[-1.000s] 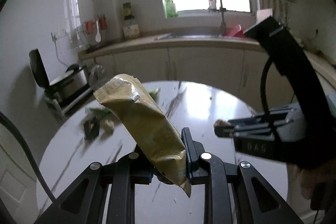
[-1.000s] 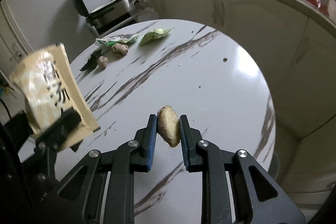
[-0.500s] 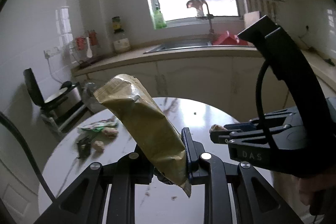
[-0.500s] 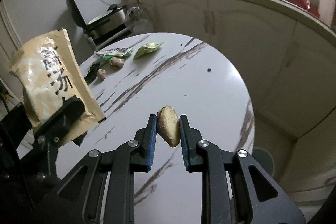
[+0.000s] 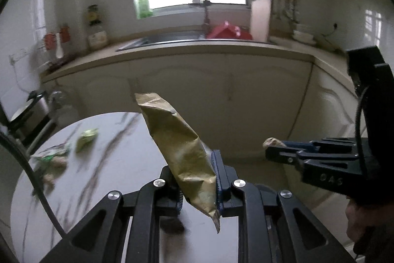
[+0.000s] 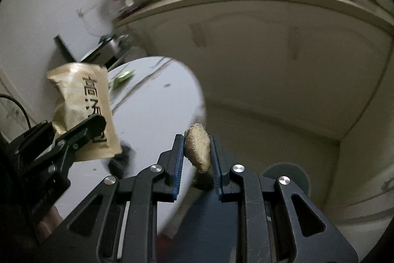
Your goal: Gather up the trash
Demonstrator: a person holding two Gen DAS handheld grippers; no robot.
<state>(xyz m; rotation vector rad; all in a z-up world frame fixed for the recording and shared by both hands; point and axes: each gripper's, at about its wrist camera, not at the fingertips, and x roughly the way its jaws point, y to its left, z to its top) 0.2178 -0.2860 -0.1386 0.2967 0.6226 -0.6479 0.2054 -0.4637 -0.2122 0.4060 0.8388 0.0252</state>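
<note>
My left gripper [image 5: 197, 184] is shut on a crumpled gold snack wrapper [image 5: 179, 144] and holds it up above the round marble table [image 5: 118, 154]. The wrapper also shows in the right wrist view [image 6: 83, 105], with black characters on it. My right gripper [image 6: 195, 154] is shut on a brown ginger piece [image 6: 198, 149], held past the table's right edge over the floor. The ginger tip shows in the left wrist view [image 5: 272, 141].
Green wrappers [image 5: 86, 136] and small ginger pieces [image 5: 57, 162] lie at the table's far left. A round grey bin lid [image 6: 285, 176] sits on the floor below right. Cream cabinets [image 5: 221, 100] with a sink counter stand behind. A black appliance [image 6: 103, 51] stands left.
Both grippers have swung right, away from the table's middle toward its right edge and the cabinets. Each keeps its hold; the views are motion-blurred.
</note>
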